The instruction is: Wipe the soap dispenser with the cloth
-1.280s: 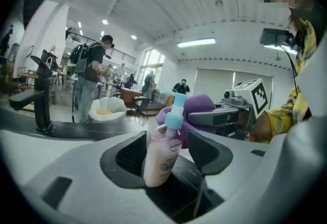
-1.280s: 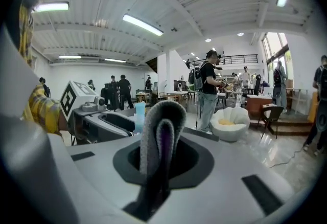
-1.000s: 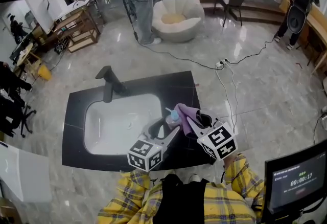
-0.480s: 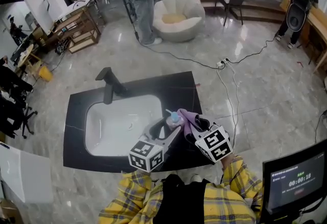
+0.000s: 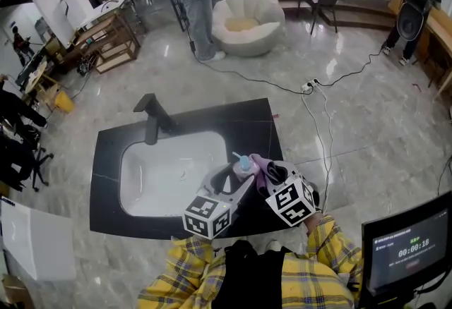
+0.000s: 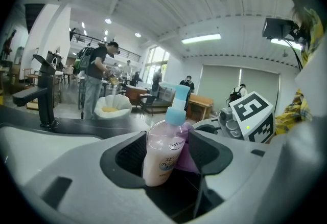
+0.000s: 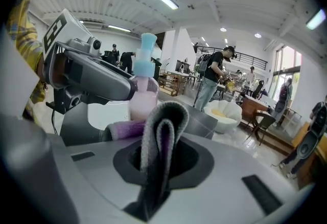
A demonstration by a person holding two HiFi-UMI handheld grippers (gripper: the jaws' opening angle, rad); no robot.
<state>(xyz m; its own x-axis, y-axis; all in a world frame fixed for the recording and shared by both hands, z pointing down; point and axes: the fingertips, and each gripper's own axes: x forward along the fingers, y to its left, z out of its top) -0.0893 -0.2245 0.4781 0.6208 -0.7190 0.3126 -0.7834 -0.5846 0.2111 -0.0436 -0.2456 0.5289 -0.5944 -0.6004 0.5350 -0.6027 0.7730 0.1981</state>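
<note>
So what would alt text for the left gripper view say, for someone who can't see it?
A pink soap dispenser with a blue pump is gripped between the left tongs, with a purple cloth tucked against its right side. A black-and-white marker cube sits to the right and a black faucet to the left.

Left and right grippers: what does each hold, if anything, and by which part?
The left gripper grips the soap dispenser round the bottle's lower body. The right gripper pinches the purple cloth at a fold.
</note>
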